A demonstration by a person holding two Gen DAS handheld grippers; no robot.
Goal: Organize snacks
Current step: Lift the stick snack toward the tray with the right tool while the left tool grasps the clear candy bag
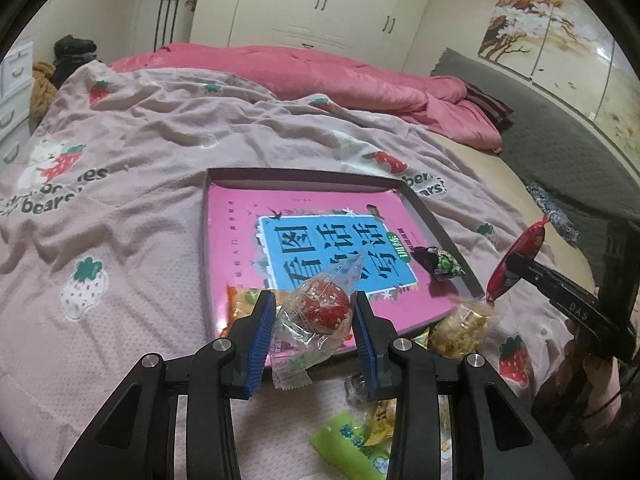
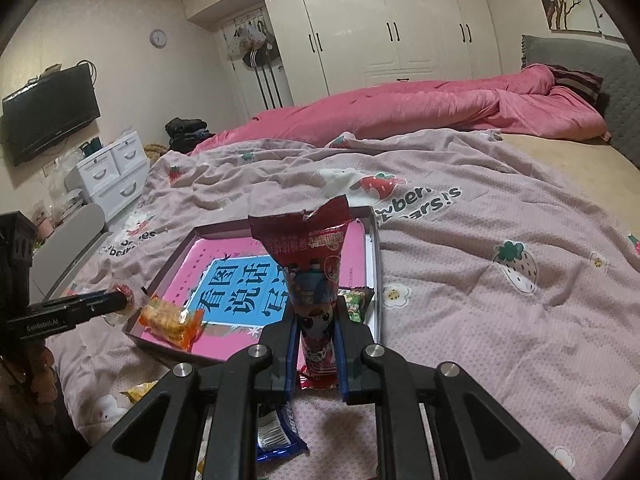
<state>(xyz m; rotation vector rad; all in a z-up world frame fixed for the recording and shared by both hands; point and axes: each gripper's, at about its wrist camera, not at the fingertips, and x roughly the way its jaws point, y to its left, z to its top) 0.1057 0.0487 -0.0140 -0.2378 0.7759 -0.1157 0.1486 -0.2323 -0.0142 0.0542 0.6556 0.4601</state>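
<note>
My left gripper is shut on a round red snack in clear wrap, held above the near edge of a shallow box with a pink book inside. My right gripper is shut on a tall dark-red snack packet, held upright over the box's near edge; it also shows at right in the left wrist view. A green-black snack lies in the box's right corner. An orange snack packet rests on the box's left corner.
The box sits on a pink strawberry-print bedspread. Loose snacks lie near me: a beige puffed snack, a green packet, a blue packet. A pink duvet lies behind; white drawers stand left.
</note>
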